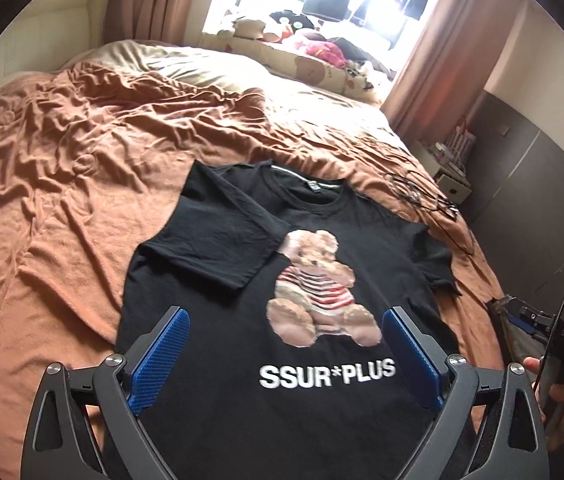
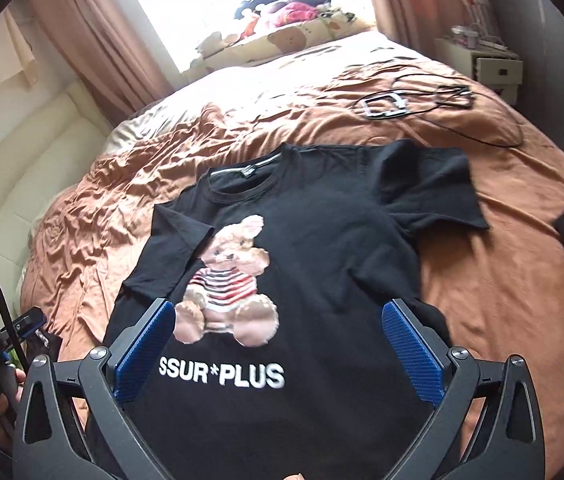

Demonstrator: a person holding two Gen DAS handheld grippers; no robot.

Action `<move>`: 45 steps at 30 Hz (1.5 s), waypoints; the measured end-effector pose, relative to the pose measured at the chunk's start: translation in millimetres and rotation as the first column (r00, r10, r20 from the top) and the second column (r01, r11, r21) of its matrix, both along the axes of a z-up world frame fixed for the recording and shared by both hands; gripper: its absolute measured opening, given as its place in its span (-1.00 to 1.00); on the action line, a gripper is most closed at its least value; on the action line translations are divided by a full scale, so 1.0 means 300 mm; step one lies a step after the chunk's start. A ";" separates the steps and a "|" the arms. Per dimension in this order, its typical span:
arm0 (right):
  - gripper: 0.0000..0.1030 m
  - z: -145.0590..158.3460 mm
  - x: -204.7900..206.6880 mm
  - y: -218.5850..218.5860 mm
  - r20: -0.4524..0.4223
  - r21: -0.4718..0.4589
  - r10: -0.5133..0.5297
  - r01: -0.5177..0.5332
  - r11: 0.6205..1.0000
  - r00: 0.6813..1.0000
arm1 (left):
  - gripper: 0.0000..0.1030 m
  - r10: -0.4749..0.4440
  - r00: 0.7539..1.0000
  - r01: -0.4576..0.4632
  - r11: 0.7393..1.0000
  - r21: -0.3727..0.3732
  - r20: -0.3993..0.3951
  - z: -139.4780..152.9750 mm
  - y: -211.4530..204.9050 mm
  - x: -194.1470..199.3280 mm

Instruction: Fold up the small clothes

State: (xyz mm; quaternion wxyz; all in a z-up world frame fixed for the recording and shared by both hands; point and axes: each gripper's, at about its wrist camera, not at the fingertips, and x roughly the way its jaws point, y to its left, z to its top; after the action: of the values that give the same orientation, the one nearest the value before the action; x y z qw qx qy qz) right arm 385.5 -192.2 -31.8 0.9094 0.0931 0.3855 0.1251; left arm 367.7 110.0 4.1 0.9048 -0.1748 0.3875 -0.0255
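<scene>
We hold the left gripper [image 1: 285, 344] and right gripper [image 2: 278, 336] with jaws wide apart and empty above the black bear T-shirt [image 1: 282, 264] lying flat on the bed [image 1: 62, 160], collar away, its unfolded right sleeve [image 2: 433, 184] nearer our right hand.

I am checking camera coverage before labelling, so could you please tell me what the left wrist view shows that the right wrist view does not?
Only the left wrist view shows the open left gripper and the stuffed toys at the window clearly.

Only the right wrist view shows the open right gripper, the spread right sleeve in full, and the white frame with cables.

Both show the black T-shirt with its bear print, left sleeve folded inward, on the orange bedspread.
</scene>
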 end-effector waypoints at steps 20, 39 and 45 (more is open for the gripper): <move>1.00 0.037 -0.222 -0.323 0.080 0.031 -0.177 0.175 0.984 0.981 | 0.99 -0.223 0.970 0.224 0.975 -0.001 0.101 0.100 -0.456 0.059; 0.61 -0.225 0.106 -0.605 -0.049 0.369 -0.239 0.240 0.898 0.970 | 0.58 -0.259 0.966 0.259 0.963 -0.076 0.014 -0.106 -0.626 0.457; 0.32 -0.310 0.262 -0.637 -0.128 0.439 -0.238 0.270 0.857 0.963 | 0.24 -0.268 0.963 0.266 0.960 -0.084 -0.015 -0.180 -0.652 0.564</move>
State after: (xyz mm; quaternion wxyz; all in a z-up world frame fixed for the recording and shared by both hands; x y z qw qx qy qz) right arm 464.1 -383.4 -124.7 0.8573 0.3564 0.3611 0.0868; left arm 537.1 -85.5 -49.8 0.8802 -0.1578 0.4178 -0.1606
